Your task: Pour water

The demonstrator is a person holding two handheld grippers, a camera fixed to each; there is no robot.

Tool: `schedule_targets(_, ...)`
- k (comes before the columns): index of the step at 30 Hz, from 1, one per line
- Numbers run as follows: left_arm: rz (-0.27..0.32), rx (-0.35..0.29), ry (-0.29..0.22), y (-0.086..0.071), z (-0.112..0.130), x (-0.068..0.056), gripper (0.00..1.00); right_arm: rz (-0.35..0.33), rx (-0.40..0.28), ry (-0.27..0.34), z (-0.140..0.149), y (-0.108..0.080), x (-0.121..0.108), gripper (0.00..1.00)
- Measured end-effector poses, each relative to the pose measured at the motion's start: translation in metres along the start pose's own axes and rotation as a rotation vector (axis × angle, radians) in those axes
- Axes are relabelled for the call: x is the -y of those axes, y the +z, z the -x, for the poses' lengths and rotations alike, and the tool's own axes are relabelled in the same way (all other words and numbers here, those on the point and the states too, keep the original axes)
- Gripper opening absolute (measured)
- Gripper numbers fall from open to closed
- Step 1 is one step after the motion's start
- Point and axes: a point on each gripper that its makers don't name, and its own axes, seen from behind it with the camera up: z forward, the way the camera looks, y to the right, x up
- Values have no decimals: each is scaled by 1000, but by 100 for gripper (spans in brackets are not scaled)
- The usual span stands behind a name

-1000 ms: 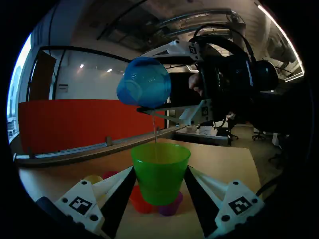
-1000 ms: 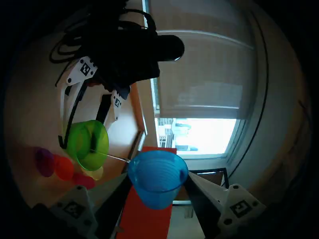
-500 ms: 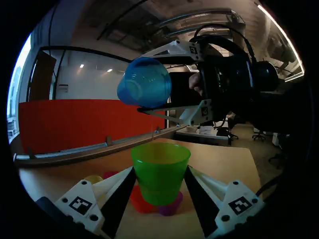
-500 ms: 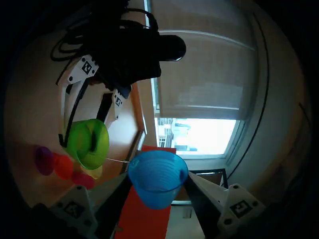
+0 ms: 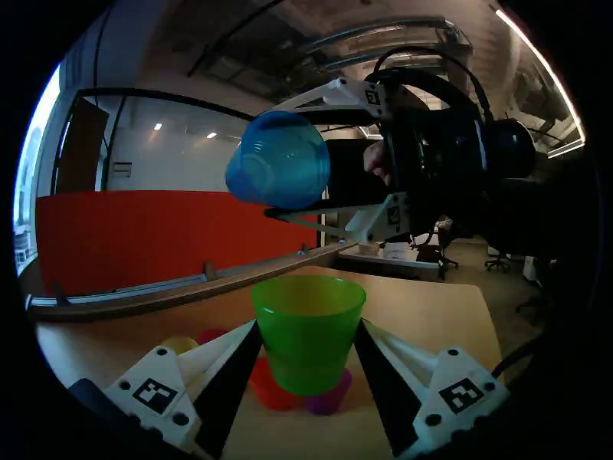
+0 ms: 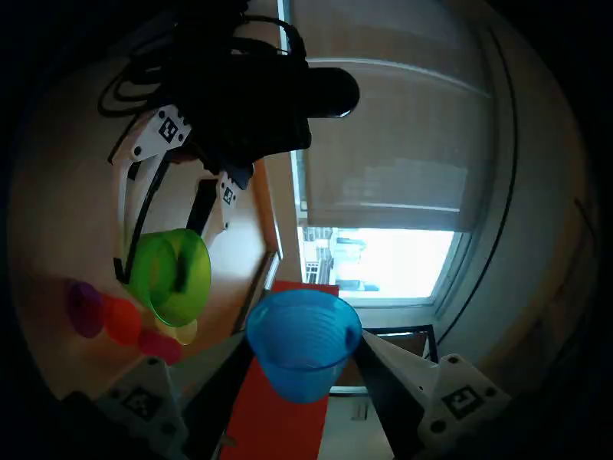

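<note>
In the left gripper view my left gripper (image 5: 306, 345) is shut on an upright green cup (image 5: 308, 328) held above the table. Higher up, the right gripper (image 5: 337, 153) holds a blue cup (image 5: 277, 159) tipped on its side, mouth towards the green cup; no stream falls from it. In the right gripper view the blue cup (image 6: 303, 342) sits between my own fingers, and the green cup (image 6: 170, 276) is off to the left in the other gripper (image 6: 168, 230).
Small red (image 5: 268, 387), purple (image 5: 331, 399), yellow (image 5: 178, 344) and pink (image 5: 211, 336) cups stand on the wooden table (image 5: 429, 314) under the green cup. An orange wall panel (image 5: 138, 234) lies behind, and a bright window (image 6: 375, 264) to the side.
One second ago a thin stream ran from the blue cup into the green cup; it thinned and has now stopped. Both grippers have hardly moved.
</note>
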Motion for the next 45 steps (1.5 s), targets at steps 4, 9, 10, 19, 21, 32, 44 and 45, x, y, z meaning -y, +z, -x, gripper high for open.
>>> schedule_targets(4, -1, 0, 1, 0, -1, 0, 81, 0, 1, 2, 2, 1, 0, 89)
schedule_targets(9, -1, 2, 2, -1, -1, 0, 81, -2, -2, 37, 6, 3, 3, 89)
schedule_targets(10, -1, 2, 2, -1, -1, 0, 81, -2, -4, 53, 8, 3, 4, 89)
schedule_targets(19, -3, 8, 7, -3, 0, 2, 81, -8, -11, 253, 21, 6, 12, 90)
schedule_targets(21, -4, 8, 6, -3, 0, 2, 81, -5, -12, 305, 23, 7, 14, 90)
schedule_targets(32, -8, 10, 9, -4, -2, 3, 81, 42, 6, 615, 40, 9, 18, 90)
schedule_targets(44, -13, 9, 8, -4, -4, 6, 81, 66, -4, 846, 42, 7, 17, 90)
schedule_targets(45, -14, 10, 10, -5, -4, 6, 81, 65, -7, 872, 42, 7, 18, 90)
